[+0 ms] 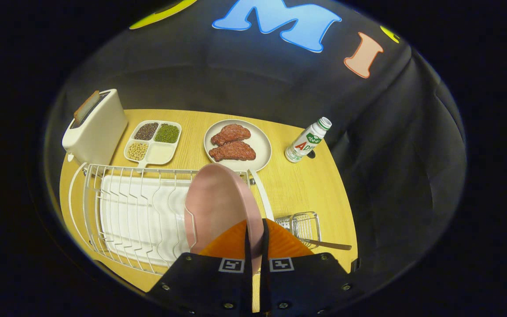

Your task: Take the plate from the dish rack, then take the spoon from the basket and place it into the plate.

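A pink plate [218, 207] stands on edge at the right end of the white wire dish rack [121, 211]. My gripper [255, 240] is shut on the plate's near rim, one finger on each side of it. To the right of the fingers, a small wire basket [305, 224] holds a spoon [326, 244] whose handle sticks out to the right over the wooden table [297, 185].
Beyond the rack stand a white toaster [95, 127] with a slice in it, a divided tray of beans and grains [153, 141], a white plate with two pieces of meat [237, 144], and a small bottle [307, 140].
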Available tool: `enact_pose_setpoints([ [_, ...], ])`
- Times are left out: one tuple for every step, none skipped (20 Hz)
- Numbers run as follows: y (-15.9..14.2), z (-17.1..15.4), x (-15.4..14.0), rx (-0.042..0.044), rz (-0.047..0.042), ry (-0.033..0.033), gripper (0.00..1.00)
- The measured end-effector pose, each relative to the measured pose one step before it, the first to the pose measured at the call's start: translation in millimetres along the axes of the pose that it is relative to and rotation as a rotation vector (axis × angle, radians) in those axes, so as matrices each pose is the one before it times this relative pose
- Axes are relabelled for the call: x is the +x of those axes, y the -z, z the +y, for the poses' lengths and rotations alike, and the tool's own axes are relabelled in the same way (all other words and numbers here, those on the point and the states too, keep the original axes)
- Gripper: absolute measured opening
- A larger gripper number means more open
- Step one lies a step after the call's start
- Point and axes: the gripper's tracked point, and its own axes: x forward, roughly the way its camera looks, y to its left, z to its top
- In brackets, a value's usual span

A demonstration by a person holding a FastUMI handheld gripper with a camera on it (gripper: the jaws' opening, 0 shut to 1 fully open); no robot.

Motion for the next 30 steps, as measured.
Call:
enact_pose_setpoints([
  [-4.26, -3.53, -4.04, -0.00874, -0.00619, 0.01553, 0.06],
  [-3.41, -0.64, -1.80, -0.01232, -0.00908, 0.00749, 0.06],
  [0.72, -0.49, -1.76, -0.01612, 0.00593, 0.00778, 0.06],
  [-0.88, -1.82, -2.31, -0.00882, 0.00058, 0.01449, 0.07],
  [-5.59, -6.42, -2.47, -0.00458, -0.01992, 0.02623, 0.06],
  [-4.49, -5.01, -3.09, -0.00390, -0.01382, 0.02082, 0.07],
  [-4.95, -4.60, -5.17, -0.00399, -0.01145, 0.00630, 0.06],
  [-3.16, -0.24, -2.27, 0.00741, -0.00497, -0.01099, 0.06],
  [-0.84, -2.46, -3.11, 0.01265, -0.00095, -0.01281, 0.06],
  [-0.43, -4.79, -3.53, 0.01187, -0.00315, -0.01177, 0.07],
  [0.60, -4.58, -3.94, 0.00753, -0.00536, -0.01145, 0.07],
  [0.81, -5.24, -3.57, 0.01032, -0.01322, -0.01535, 0.06],
  [2.97, -5.51, -5.09, 0.01075, -0.00247, -0.01936, 0.06],
  [4.68, -5.54, -5.40, 0.01890, -0.00143, -0.02252, 0.07],
  [4.30, -6.50, -6.02, 0.02202, -0.00166, -0.01989, 0.06],
  [4.70, -9.32, -4.76, 0.01909, -0.00441, -0.01385, 0.06],
  [4.25, -9.47, -6.40, 0.01415, -0.00500, -0.00657, 0.06],
  [5.27, -8.97, -4.43, 0.01376, -0.00621, -0.00579, 0.06],
  [5.60, -8.11, -4.85, 0.01155, -0.00159, -0.00914, 0.06],
  [6.43, -7.67, -4.37, 0.01628, 0.00272, -0.01152, 0.06],
  [6.04, -6.24, -3.40, 0.01310, 0.00431, -0.01531, 0.06],
  [7.14, -6.46, -3.31, 0.01376, 0.00468, -0.01451, 0.06],
  [7.12, -7.09, -3.76, 0.00781, 0.00701, -0.01105, 0.06],
  [7.29, -5.28, -2.59, 0.00483, 0.00342, -0.01237, 0.06],
  [7.66, -4.93, -4.19, 0.00524, 0.00433, -0.01337, 0.06],
  [8.71, -2.40, -3.51, 0.00032, -0.00078, -0.02034, 0.06],
  [9.88, -0.58, -2.96, -0.00591, -0.00320, -0.02487, 0.06],
  [12.87, -0.95, -1.78, -0.00103, 0.00223, -0.02115, 0.06],
  [13.55, 0.20, -1.26, -0.00463, 0.00778, -0.01905, 0.06],
  [15.69, 0.38, 0.16, -0.00900, 0.01437, -0.01890, 0.06],
])
